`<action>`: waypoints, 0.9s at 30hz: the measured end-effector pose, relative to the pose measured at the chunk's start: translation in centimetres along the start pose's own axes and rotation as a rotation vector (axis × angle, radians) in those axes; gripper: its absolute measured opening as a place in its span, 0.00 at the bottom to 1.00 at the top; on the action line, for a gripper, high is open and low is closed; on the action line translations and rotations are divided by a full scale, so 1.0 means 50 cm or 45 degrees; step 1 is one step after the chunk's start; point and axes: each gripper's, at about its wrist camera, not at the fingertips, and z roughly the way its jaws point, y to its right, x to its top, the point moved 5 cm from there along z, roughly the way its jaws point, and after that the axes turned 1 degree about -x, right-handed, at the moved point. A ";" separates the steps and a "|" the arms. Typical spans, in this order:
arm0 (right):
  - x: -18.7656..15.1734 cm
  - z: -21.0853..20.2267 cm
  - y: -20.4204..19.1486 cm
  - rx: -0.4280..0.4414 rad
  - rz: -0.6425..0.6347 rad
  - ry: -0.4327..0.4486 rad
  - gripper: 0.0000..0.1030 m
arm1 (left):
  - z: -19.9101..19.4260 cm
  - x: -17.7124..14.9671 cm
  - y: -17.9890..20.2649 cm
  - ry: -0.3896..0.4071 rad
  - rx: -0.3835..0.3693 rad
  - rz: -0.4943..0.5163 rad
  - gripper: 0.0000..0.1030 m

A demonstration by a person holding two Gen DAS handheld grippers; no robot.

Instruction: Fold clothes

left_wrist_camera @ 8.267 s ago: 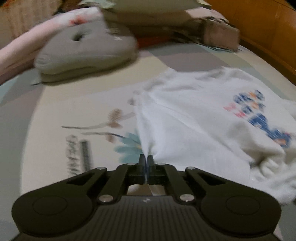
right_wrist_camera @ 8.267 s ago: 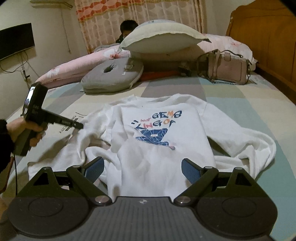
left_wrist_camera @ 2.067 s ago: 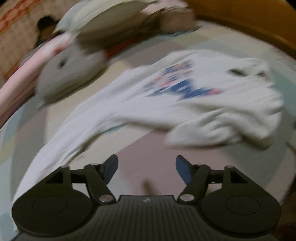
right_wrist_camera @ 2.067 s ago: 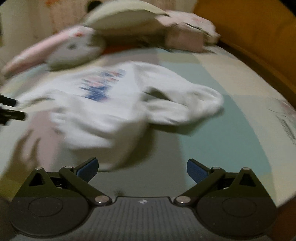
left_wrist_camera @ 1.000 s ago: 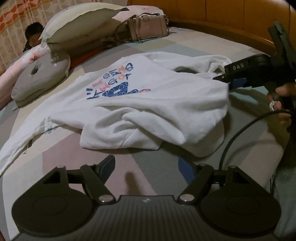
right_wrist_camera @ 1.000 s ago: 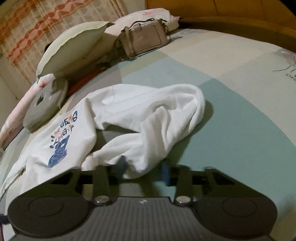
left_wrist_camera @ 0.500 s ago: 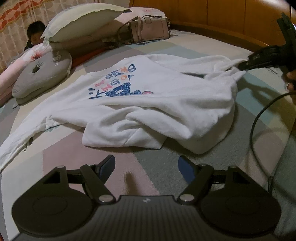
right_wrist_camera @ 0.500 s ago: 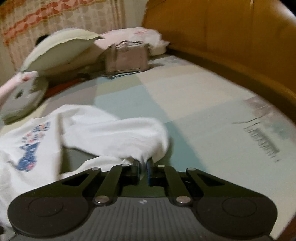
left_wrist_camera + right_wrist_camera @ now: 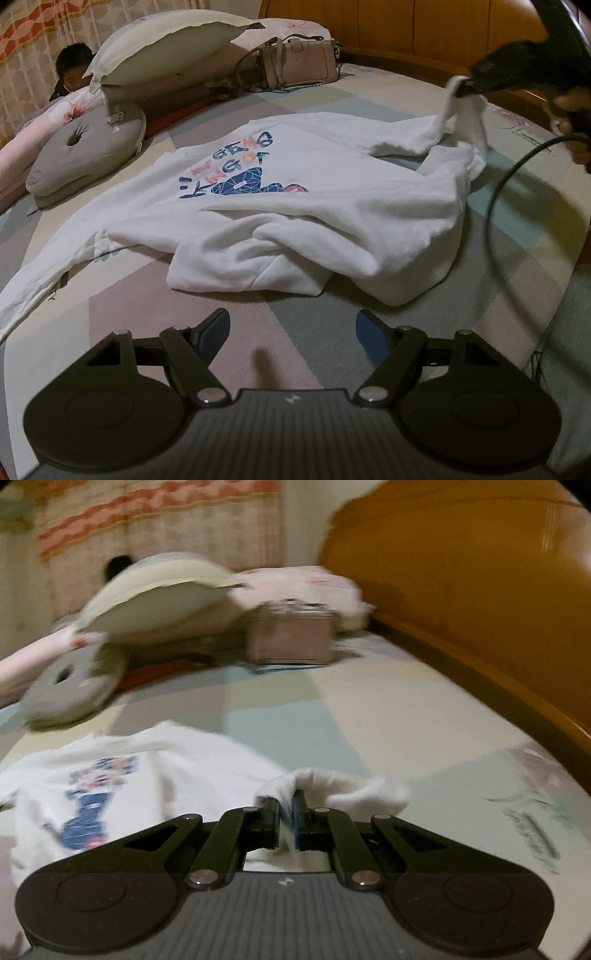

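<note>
White sweatshirt (image 9: 295, 192) lies spread on the bed (image 9: 388, 306), long axis left to right, hem bunched nearest. Right gripper (image 9: 286, 821) — jaws clamped on the right sleeve cuff (image 9: 332, 782), raised at far right. Left gripper (image 9: 291, 330) — jaws wide apart, holding nothing — hangs just short of the near hem, well right of the trailing left sleeve (image 9: 44, 288).

Ahead of your fingers lies a bed (image 9: 461, 92) with a pastel patchwork sheet, a wooden headboard (image 9: 424, 29) to their right, pillows (image 9: 166, 48) and a patterned curtain (image 9: 147, 524) beyond, under dim warm light.
</note>
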 end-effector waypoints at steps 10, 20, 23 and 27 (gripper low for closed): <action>-0.041 0.042 -0.246 0.433 -0.120 -0.166 0.10 | 0.005 -0.022 -0.032 -0.054 0.039 -0.028 0.74; -0.086 -0.051 -0.108 0.428 -0.039 -0.189 0.63 | 0.017 -0.030 -0.019 -0.085 0.021 -0.021 0.74; -0.107 -0.080 -0.056 0.438 -0.001 -0.186 0.65 | 0.019 -0.030 -0.004 -0.086 0.004 -0.002 0.74; -0.135 -0.098 -0.011 0.417 0.026 -0.185 0.65 | 0.017 -0.030 0.008 -0.086 0.000 0.021 0.74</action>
